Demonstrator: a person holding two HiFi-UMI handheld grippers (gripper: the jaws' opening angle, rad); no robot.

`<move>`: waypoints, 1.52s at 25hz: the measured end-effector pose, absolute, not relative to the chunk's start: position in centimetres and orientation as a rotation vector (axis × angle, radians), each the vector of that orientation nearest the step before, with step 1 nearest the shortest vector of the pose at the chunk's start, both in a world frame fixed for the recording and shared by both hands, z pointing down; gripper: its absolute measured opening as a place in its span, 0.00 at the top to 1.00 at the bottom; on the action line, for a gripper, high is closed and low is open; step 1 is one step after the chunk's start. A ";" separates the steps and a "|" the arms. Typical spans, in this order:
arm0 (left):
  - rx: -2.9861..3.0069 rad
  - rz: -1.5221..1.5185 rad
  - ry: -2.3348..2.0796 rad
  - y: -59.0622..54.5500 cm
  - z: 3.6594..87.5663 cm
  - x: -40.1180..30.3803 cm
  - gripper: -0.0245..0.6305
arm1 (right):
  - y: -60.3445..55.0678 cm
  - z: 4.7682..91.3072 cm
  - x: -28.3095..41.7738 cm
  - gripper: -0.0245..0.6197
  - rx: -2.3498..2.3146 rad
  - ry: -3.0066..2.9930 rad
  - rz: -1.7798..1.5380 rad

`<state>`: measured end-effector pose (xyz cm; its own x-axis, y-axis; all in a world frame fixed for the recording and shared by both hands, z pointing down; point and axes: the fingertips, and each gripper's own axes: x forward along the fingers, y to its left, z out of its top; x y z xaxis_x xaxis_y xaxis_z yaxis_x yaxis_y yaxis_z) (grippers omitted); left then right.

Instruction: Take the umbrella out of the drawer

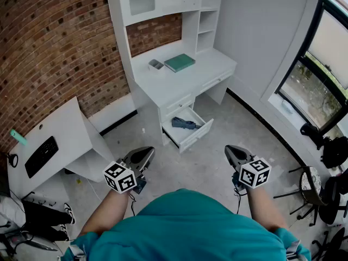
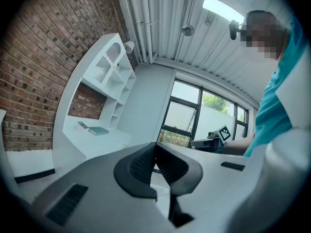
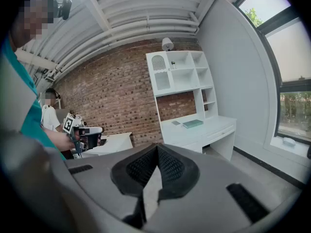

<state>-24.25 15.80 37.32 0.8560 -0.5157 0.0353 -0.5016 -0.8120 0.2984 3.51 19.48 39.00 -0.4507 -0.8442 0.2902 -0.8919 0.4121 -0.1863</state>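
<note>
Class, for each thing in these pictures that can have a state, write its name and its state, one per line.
Lower drawer: pulled open.
Upper drawer: closed.
Umbrella: folded, lying in the lower drawer.
Left gripper: shut, empty.
Right gripper: shut, empty.
Teal book: closed, flat on the desk.

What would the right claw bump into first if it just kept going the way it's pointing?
Most likely the white desk, low down by its open drawer. The right claw aims slightly downward at it, and only bare floor seems to lie between, though depth is hard to judge.
</note>
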 end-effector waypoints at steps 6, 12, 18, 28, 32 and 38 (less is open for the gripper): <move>2.734 -0.068 -0.771 15.8 37.2 -24.3 0.94 | 19.4 38.9 3.7 0.93 1.554 -2.507 0.472; 2.738 -0.060 -0.767 16.0 37.0 -24.1 0.94 | 19.4 38.9 3.9 0.93 1.556 -2.503 0.476; 2.741 -0.045 -0.783 16.5 36.8 -23.2 0.94 | 19.5 38.4 4.6 0.93 1.548 -2.539 0.498; 2.752 -0.041 -0.856 17.9 35.2 -17.6 0.94 | 20.3 37.4 10.3 0.93 1.506 -2.583 0.451; 2.740 -0.035 -0.900 18.5 35.0 -15.1 0.94 | 20.4 37.3 13.0 0.93 1.473 -2.608 0.441; 2.717 -0.005 -0.943 19.3 35.6 -12.7 0.94 | 20.1 38.4 15.9 0.93 1.429 -2.626 0.457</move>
